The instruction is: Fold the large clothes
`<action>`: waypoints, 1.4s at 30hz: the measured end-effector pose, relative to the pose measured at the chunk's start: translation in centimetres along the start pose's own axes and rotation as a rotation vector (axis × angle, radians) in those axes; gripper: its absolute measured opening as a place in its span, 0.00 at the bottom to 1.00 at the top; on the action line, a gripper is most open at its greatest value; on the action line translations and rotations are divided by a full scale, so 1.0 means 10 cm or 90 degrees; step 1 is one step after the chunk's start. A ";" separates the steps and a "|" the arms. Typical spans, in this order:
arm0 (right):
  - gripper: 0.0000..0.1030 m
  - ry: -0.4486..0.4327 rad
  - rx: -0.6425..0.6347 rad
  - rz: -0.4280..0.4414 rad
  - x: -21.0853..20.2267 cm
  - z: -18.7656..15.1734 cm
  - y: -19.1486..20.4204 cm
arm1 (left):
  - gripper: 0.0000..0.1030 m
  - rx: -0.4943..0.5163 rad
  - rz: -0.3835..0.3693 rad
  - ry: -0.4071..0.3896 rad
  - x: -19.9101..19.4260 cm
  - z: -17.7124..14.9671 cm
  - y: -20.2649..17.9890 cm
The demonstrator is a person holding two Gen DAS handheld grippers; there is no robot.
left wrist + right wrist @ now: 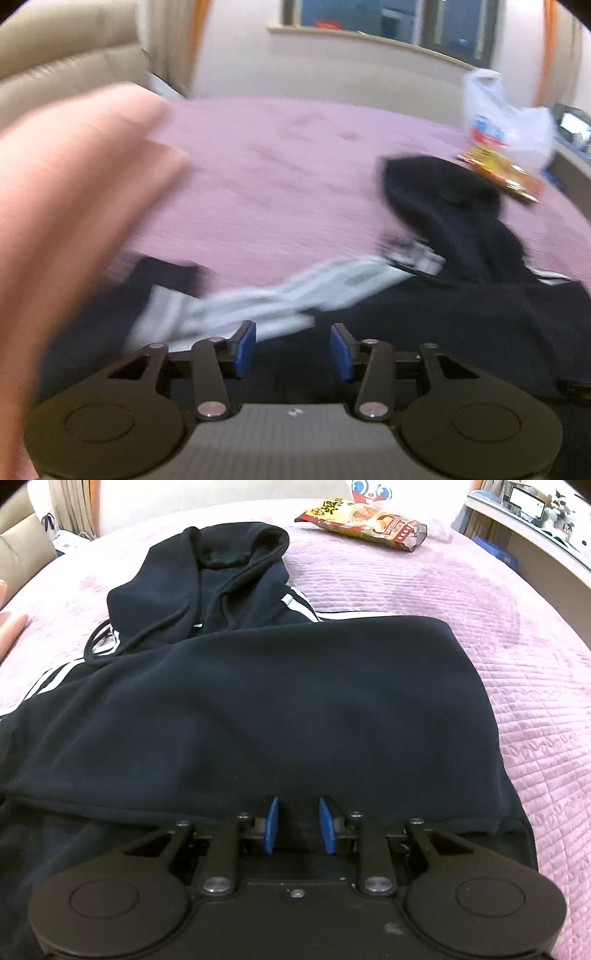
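On the pink quilted bed (498,635), on the near side of the snack packet (364,520), lies the dark hoodie (258,701), its hood (221,554) towards that packet and its hem towards the cameras, so its long axis runs from near to far, a white-striped sleeve (295,295) trailing off to the side away from the packet. The right tongs (299,825) stand partly apart over the near folded edge; cloth lies between the blue pads, but whether they pinch it I cannot tell. The left tongs (291,349) are open and hold nothing, hovering over the sleeve in a blurred view, with a hand (66,221) close beside them. The risk, as I judge it, is that a lift by the right tongs catches only the top layer, so the fold beneath slides open; the loose drawstring (147,635) by the hood could also snag and drag the hood askew. The packet sits just beyond the hood and could be knocked.
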State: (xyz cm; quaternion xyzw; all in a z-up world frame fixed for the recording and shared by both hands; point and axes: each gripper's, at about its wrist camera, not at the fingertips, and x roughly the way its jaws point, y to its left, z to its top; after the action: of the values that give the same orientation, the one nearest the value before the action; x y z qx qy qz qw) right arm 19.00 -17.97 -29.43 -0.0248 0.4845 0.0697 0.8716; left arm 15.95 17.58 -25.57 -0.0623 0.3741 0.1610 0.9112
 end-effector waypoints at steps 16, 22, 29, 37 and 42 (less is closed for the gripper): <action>0.33 0.004 -0.014 -0.026 0.04 0.03 0.09 | 0.73 0.003 0.057 0.211 1.46 0.58 1.34; 0.35 0.005 -0.021 -0.041 0.07 0.04 0.15 | 0.12 -0.038 -0.010 0.197 1.41 0.64 1.38; 0.35 0.010 -0.017 -0.035 0.06 0.06 0.12 | 0.09 -0.114 0.000 -0.032 0.17 0.76 1.45; 0.37 0.008 -0.042 -0.058 0.01 0.05 0.18 | 0.09 -0.356 0.297 -0.217 -1.17 0.40 2.34; 0.42 -0.064 -0.122 -0.032 -0.37 -0.12 0.47 | 0.09 -0.372 0.399 -0.154 -1.10 0.02 2.43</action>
State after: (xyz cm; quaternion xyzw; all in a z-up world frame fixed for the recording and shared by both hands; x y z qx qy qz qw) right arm 15.40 -13.84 -26.82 -0.1166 0.4304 0.0948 0.8901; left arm 0.48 37.74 -17.51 -0.1817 0.2042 0.5345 0.7998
